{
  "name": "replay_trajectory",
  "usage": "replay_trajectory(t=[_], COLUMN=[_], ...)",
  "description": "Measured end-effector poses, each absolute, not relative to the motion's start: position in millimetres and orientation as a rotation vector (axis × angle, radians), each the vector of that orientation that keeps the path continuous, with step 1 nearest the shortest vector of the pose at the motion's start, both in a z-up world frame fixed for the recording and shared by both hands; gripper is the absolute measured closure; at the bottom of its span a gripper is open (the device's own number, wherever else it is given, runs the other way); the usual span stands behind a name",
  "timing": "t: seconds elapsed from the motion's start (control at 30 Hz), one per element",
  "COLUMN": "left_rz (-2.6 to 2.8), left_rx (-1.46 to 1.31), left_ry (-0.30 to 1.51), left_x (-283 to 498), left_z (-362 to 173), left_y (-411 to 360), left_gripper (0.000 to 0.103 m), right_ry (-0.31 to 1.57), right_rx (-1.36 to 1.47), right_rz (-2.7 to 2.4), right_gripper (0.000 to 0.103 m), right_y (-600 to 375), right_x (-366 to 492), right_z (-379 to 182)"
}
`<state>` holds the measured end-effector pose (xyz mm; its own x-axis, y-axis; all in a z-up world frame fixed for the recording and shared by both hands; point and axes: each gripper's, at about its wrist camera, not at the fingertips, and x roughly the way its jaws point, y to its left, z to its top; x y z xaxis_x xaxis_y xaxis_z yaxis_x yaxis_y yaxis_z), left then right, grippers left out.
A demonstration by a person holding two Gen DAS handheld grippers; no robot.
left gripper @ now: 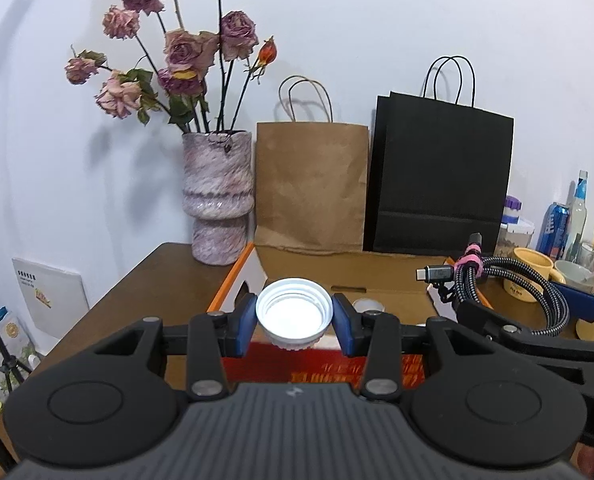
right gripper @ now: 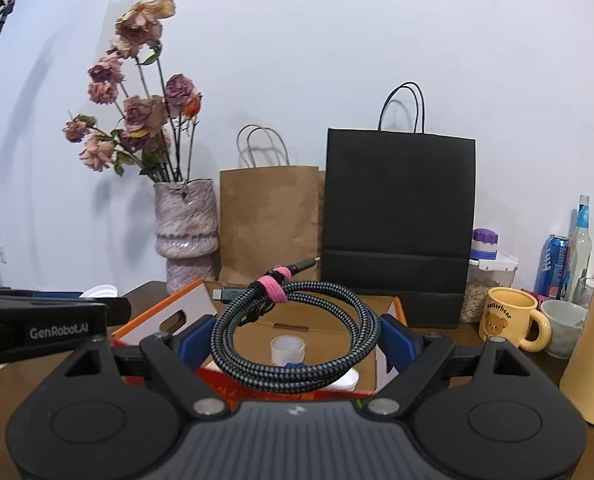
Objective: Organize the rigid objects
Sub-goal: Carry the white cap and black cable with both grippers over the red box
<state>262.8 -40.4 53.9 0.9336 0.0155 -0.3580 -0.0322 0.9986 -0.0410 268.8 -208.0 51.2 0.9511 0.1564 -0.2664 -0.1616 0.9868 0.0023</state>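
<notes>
1. nearest the left wrist camera, the left hand-held gripper [left gripper: 294, 317] pinches a white bottle cap [left gripper: 294, 312] between its blue pads [left gripper: 244, 322], the cap's open side facing the camera.
2. the cap is held in the air over the near edge of an open cardboard box [left gripper: 393, 300] with an orange rim and a red printed front.
3. nearest the right wrist camera, the right hand-held gripper [right gripper: 297, 336] stands wide, its blue pads [right gripper: 397, 338] pressed on both sides of a coiled braided cable [right gripper: 297, 344] bound with a pink strap [right gripper: 273, 286].
4. the cable coil hangs above the same box; through its loop a small clear cup [right gripper: 288, 350] shows on the box floor.
5. in the left wrist view the coiled cable appears to the right of the cap, at about the same height.
6. behind the box, on the brown counter [left gripper: 137, 296], stand a mottled pink vase [left gripper: 217, 196] of dried roses [left gripper: 177, 52], a brown paper bag [left gripper: 311, 184] and a black paper bag [left gripper: 441, 176], all against the white wall.
7. right of the box sit a yellow mug [right gripper: 509, 318], a pale cup [right gripper: 565, 328], a blue can [right gripper: 553, 266], a clear bottle [right gripper: 581, 236] and a lidded food container [right gripper: 489, 280].
</notes>
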Motion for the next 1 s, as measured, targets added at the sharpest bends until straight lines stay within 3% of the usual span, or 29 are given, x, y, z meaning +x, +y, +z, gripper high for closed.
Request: replay_trajectory(t=[1.0], left_rz=[0.040], left_rx=[-0.083], left_ry=[0.371], left_x=[361], left_z=[51], left_y=[-54], left_gripper=[0.062], right_ry=[0.294], right_rx=[-0.011], right_rz=[0.147], right_gripper=[0.017], right_y=[-212], right_x=[364], right_z=[50])
